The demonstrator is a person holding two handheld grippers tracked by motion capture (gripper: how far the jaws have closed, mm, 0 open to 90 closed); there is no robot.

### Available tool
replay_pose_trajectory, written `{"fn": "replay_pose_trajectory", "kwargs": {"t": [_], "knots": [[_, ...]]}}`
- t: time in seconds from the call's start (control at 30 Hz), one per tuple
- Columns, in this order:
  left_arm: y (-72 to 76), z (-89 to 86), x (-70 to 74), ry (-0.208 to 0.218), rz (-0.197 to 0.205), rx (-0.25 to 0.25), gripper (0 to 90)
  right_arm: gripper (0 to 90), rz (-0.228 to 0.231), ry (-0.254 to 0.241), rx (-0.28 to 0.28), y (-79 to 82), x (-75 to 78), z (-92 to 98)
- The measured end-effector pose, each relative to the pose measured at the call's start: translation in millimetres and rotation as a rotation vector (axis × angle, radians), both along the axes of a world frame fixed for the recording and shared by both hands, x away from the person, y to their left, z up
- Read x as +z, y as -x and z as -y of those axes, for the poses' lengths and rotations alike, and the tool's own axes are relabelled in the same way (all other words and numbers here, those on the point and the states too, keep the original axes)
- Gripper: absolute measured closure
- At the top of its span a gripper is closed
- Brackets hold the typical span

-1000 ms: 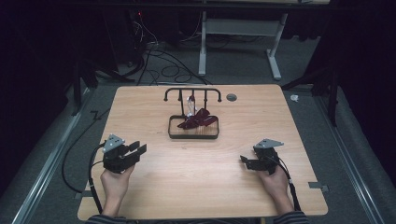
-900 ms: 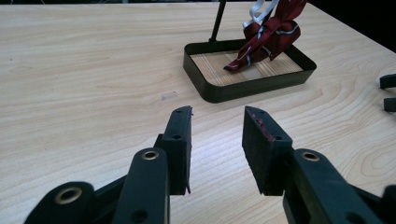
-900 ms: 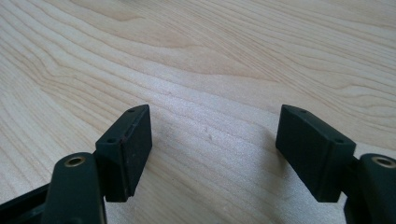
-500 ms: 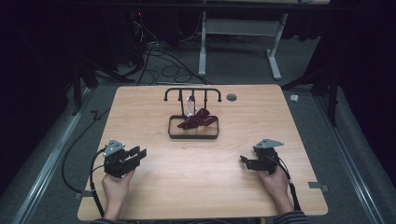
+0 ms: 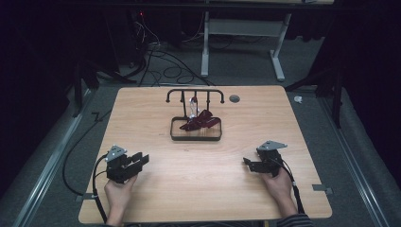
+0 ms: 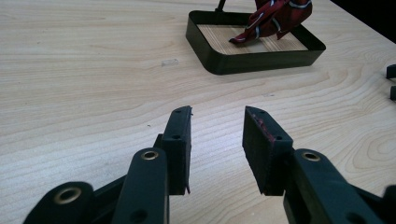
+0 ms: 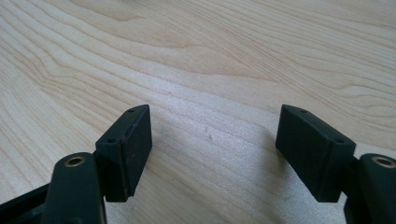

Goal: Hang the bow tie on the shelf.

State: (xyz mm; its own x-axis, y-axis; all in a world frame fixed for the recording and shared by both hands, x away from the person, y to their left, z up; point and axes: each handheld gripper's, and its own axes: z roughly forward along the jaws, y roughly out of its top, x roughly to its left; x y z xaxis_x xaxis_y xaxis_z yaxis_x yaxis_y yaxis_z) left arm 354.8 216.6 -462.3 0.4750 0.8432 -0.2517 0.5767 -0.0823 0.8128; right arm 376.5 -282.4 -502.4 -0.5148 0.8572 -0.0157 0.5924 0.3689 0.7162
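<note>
**Both hand-held grippers wait at the near edge, the tie in its tray ahead between them**

The wooden tabletop (image 5: 151,118) carries everything here. Toward its far middle stands a dark rack (image 5: 195,92) with hooks along a top bar, and at its foot a shallow dark tray (image 5: 196,136) with a pale wooden floor. A dark red striped tie (image 5: 201,121) lies bunched in the tray, part of it rising toward the rack; whether it hangs from a hook cannot be told.

The left hand-held gripper (image 5: 140,161) sits at the near left of the tabletop, its jaws apart and holding nothing, pointed forward and to the right. In the left gripper view the tray (image 6: 252,60) and the tie (image 6: 275,18) lie ahead and to the right of those jaws. The right hand-held gripper (image 5: 247,163) sits at the near right, jaws wider apart and empty, pointing left across the tabletop rather than toward the tray; its own view shows bare wood ahead.

The tray's long side runs across the tabletop. Both grippers are well apart from it, about equally far. The left one seems better aimed for a reach.
</note>
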Motion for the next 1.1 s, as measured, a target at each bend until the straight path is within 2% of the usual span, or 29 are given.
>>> {"fn": "replay_pose_trajectory", "kwargs": {"t": [0.73,0.8,0.87,0.97,1.1], "knots": [[1.9,4.4,-17.6,-0.005,-0.039,0.005,62.0,28.3,0.000,0.000,0.000,0.0,0.0,0.0],[1.8,5.5,-19.8,-0.012,-0.039,0.006,62.0,28.3,0.000,0.000,0.000,0.0,0.0,0.0],[2.4,7.3,-21.0,-0.041,-0.039,0.008,61.8,28.3,0.000,0.000,0.000,0.0,0.0,0.0],[2.9,10.3,-22.9,-0.062,-0.038,0.007,61.5,28.3,0.000,0.000,0.000,0.0,0.0,0.0],[2.7,12.4,-25.8,-0.075,-0.041,0.009,61.0,28.3,0.000,0.000,0.000,0.0,0.0,0.0]]}}
